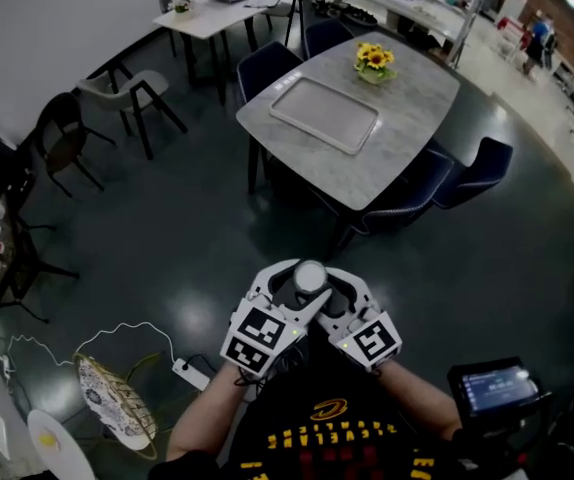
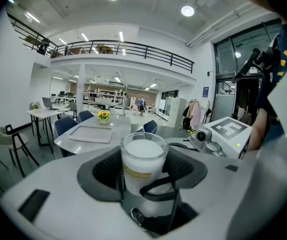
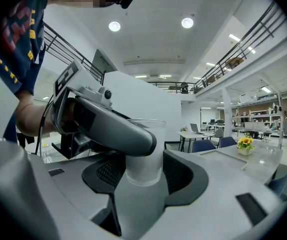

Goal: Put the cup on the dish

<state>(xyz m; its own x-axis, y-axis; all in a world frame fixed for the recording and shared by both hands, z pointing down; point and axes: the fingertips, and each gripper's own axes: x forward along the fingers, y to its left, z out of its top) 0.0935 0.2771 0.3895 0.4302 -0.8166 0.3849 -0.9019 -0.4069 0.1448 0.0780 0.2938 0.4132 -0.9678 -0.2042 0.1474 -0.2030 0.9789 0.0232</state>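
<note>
A frosted white glass cup [image 1: 310, 275] is held in the air in front of my body, over the dark floor. My left gripper [image 1: 295, 286] and right gripper [image 1: 326, 288] meet at it from either side. In the left gripper view the cup [image 2: 143, 164] stands upright between the padded jaws of the left gripper [image 2: 144, 176], which press its sides. In the right gripper view the cup [image 3: 146, 156] sits between the pads of the right gripper [image 3: 143, 171], with a left finger [image 3: 118, 129] crossing in front. The flat grey dish [image 1: 324, 114] lies on the marble table [image 1: 407, 118] well ahead.
A pot of yellow flowers [image 1: 374, 61] stands at the table's far side beyond the dish. Blue chairs [image 1: 477, 173] ring the table. A white cable and power strip [image 1: 191, 373] lie on the floor at left. A tablet screen [image 1: 497, 386] sits at lower right.
</note>
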